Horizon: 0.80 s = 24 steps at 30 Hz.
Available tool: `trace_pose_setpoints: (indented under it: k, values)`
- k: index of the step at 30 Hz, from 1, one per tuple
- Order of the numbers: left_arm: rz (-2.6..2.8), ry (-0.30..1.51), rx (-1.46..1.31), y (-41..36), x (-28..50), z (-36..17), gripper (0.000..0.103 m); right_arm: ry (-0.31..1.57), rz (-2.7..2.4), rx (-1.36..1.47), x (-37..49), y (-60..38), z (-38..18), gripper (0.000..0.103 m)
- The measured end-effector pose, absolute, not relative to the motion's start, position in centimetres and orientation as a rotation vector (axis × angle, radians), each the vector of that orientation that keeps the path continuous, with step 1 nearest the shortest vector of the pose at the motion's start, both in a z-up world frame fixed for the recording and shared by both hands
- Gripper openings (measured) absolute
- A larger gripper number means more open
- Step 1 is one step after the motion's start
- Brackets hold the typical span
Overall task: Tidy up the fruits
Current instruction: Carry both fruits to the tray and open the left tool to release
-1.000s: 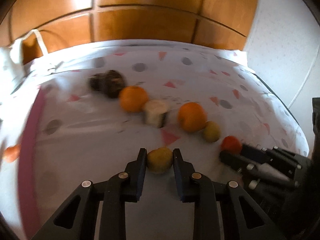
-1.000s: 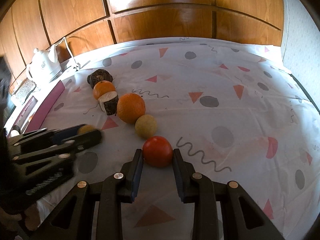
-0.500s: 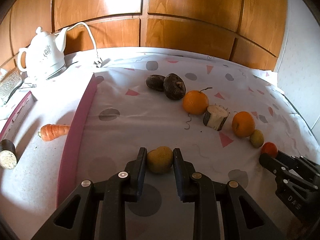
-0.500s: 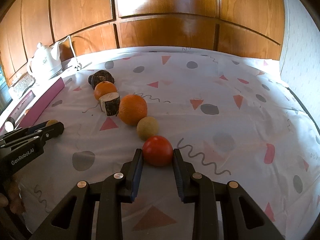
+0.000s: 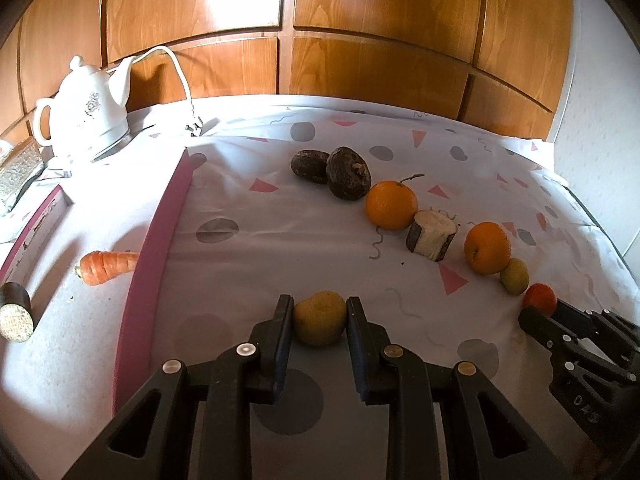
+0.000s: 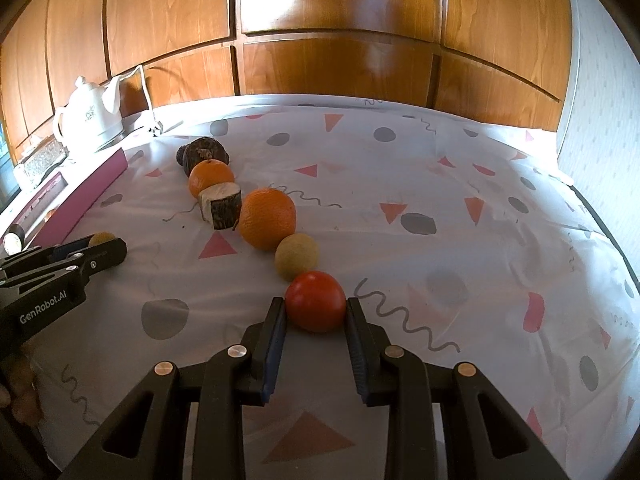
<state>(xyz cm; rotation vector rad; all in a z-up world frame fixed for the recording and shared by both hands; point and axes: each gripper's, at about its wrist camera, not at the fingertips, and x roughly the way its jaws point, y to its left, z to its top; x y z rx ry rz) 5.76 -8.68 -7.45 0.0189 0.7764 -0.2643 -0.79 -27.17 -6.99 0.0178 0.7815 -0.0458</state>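
Between the left gripper's [image 5: 320, 312] narrow jaws sits a yellow-green fruit [image 5: 320, 317], both pads pressing its sides, near the tray's maroon rim [image 5: 154, 256]. Right of it, the right gripper [image 6: 316, 306] clamps a red fruit [image 6: 315, 301] just as narrowly at the near end of a row: a yellowish fruit [image 6: 297, 257], an orange [image 6: 267, 218], a cut stub [image 6: 221, 206], a second orange [image 6: 210, 176], and dark lumps [image 6: 202, 150] hard to identify. On the tray at far left lie a carrot [image 5: 105, 266], partly hidden by the rim, and a dark cut piece [image 5: 15, 312]. A kettle [image 5: 86, 114] stands beyond.
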Motion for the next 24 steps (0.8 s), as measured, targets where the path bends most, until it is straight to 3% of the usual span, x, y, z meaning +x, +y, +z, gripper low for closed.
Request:
trace_pose_setpoints:
  k: [24]
  values:
    - [-0.262, 0.753, -0.078, -2.8, 3.0, -1.2, 0.026, 0.858, 0.189, 0.091, 1.1, -21.9, -3.9, 0.028]
